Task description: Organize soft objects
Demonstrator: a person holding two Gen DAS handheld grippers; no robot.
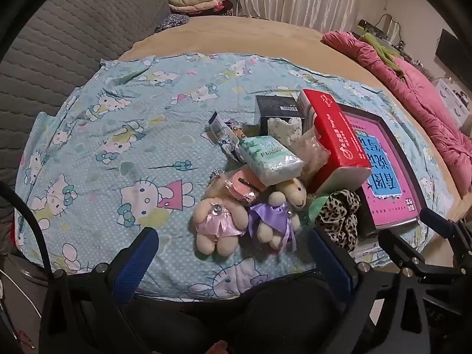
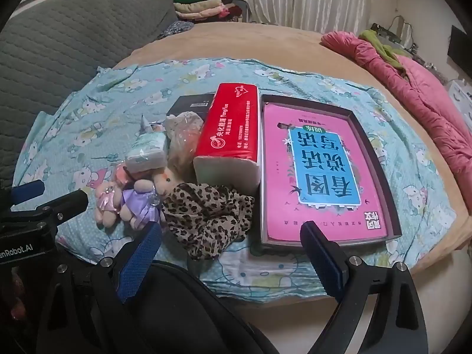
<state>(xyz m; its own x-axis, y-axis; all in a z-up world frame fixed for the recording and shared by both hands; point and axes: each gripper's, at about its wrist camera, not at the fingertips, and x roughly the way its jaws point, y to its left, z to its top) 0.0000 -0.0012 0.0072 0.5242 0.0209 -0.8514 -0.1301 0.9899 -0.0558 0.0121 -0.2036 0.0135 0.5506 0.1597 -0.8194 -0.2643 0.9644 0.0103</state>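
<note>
A pile of items lies on a Hello Kitty sheet (image 1: 118,135). Two small plush bears, one in a pink dress (image 1: 216,221) and one in purple (image 1: 274,221), lie at the pile's near side; they also show in the right wrist view (image 2: 106,203) (image 2: 138,206). A leopard-print cloth (image 1: 339,215) (image 2: 206,215) lies beside them. A red tissue pack (image 1: 336,135) (image 2: 233,129) and a small green tissue pack (image 1: 271,159) (image 2: 147,150) lie behind. My left gripper (image 1: 233,253) is open just before the bears. My right gripper (image 2: 233,253) is open before the leopard cloth.
A dark tray (image 2: 380,159) holds a pink book (image 2: 318,171) at the right. A black box (image 1: 277,109), a tube (image 1: 221,132) and a plastic bag (image 2: 183,138) are in the pile. A pink quilt (image 2: 419,94) lies far right, a grey headboard (image 1: 59,47) left.
</note>
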